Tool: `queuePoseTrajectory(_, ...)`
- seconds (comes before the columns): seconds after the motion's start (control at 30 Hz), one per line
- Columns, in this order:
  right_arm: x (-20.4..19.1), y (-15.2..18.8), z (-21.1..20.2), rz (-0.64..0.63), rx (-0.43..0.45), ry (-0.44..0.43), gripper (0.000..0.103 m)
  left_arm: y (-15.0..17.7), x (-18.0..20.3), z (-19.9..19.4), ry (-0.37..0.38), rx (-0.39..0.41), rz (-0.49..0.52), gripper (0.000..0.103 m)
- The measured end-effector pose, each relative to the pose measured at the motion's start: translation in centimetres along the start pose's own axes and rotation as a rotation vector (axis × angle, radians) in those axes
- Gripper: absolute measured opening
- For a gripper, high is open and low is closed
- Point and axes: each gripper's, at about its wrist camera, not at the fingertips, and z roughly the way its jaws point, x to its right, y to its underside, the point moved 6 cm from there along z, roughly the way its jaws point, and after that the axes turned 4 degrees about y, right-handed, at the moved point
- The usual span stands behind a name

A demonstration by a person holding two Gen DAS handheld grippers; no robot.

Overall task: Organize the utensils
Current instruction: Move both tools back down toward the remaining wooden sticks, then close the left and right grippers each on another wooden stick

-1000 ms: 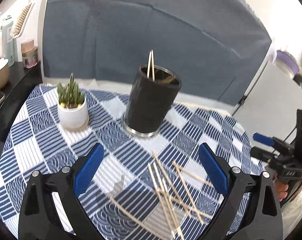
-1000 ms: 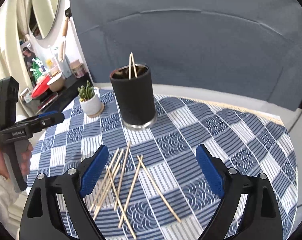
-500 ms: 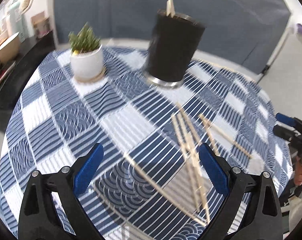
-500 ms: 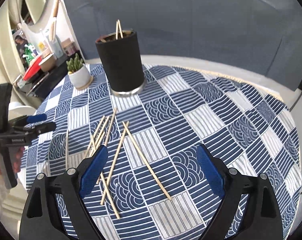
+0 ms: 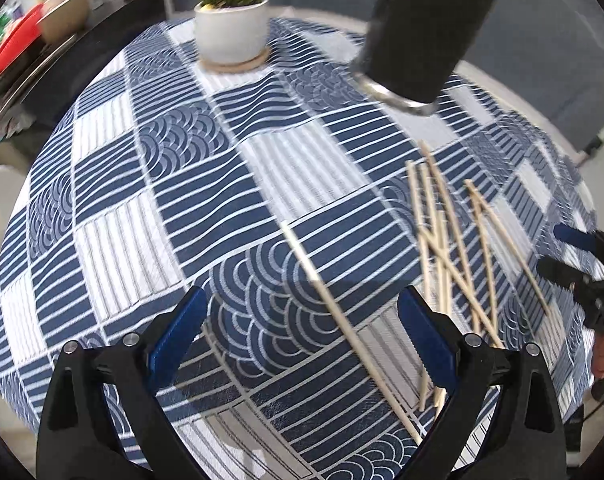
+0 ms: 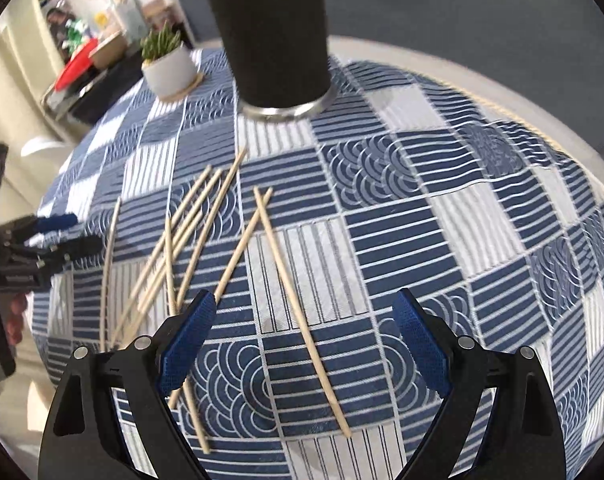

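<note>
Several wooden chopsticks (image 6: 190, 240) lie scattered on the blue-and-white checked tablecloth (image 6: 441, 208). A black cylindrical holder (image 6: 274, 36) stands upright at the back, chopstick tips poking from its top. My right gripper (image 6: 302, 344) is open and hovers low over one long chopstick (image 6: 298, 292) that lies between its fingers, untouched. My left gripper (image 5: 300, 340) is also open, above a single chopstick (image 5: 341, 320) that runs diagonally between its fingers. The pile (image 5: 449, 240) lies to its right. Each gripper shows at the edge of the other's view.
A small succulent in a white pot (image 5: 232, 28) sits on a coaster left of the holder (image 5: 421, 28). A dark side shelf with a red dish (image 5: 10, 52) and bowls stands beyond the table's left edge. A grey-blue backdrop rises behind the round table.
Both grippers have dropped towards the table and tilted downward, so the chopsticks look larger and closer. Both stay open. The chopsticks and holder have not moved.
</note>
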Motion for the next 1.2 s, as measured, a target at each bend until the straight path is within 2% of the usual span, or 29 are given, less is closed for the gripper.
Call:
queuePoseTrajectory(0.2,-0.4,0.3,2.6,-0.043,-0.071,-0.031,0.086,1.0,0.3,0.6,-0.026,-0.056,-0.061,0.094)
queuePoseTrajectory(0.3,-0.6,0.4,3.2,-0.055,-0.095,-0.040,0.086,1.7,0.7,1.3,-0.043,-0.091,-0.061,0.094)
queuePoseTrajectory(0.43,-1.0,0.1,3.6,-0.102,-0.100,-0.024,0.086,2.3,0.8,1.5,-0.078,-0.103,-0.066,0.097)
queuePoseTrajectory(0.53,-1.3,-0.2,4.2,-0.142,-0.117,0.030,0.088,2.6,1.0,1.9,-0.151,-0.129,-0.047,0.098)
queuePoseTrajectory(0.73,-1.6,-0.6,4.8,-0.125,-0.162,0.062,0.086,2.6,0.8,2.0,-0.157,-0.170,-0.086,0.098)
queuePoseTrajectory(0.8,-1.9,-1.1,4.9,-0.120,-0.182,0.067,0.078,2.7,0.8,2.0,-0.159,-0.174,-0.089,0.099)
queuePoseTrajectory(0.9,-2.3,-2.2,5.2,-0.131,-0.209,0.066,0.061,2.1,1.0,2.6,-0.162,-0.193,-0.106,0.099)
queuePoseTrajectory(0.97,-2.5,-2.8,5.3,-0.139,-0.222,0.064,0.038,1.9,0.7,2.7,-0.165,-0.201,-0.121,0.099)
queuePoseTrajectory(1.13,-3.6,-4.4,5.7,-0.160,-0.245,0.066,0.006,1.8,0.5,2.8,-0.155,-0.219,-0.107,0.098)
queuePoseTrajectory(1.2,-4.3,-4.5,5.9,-0.169,-0.254,0.075,0.005,1.8,0.4,3.0,-0.150,-0.221,-0.096,0.097)
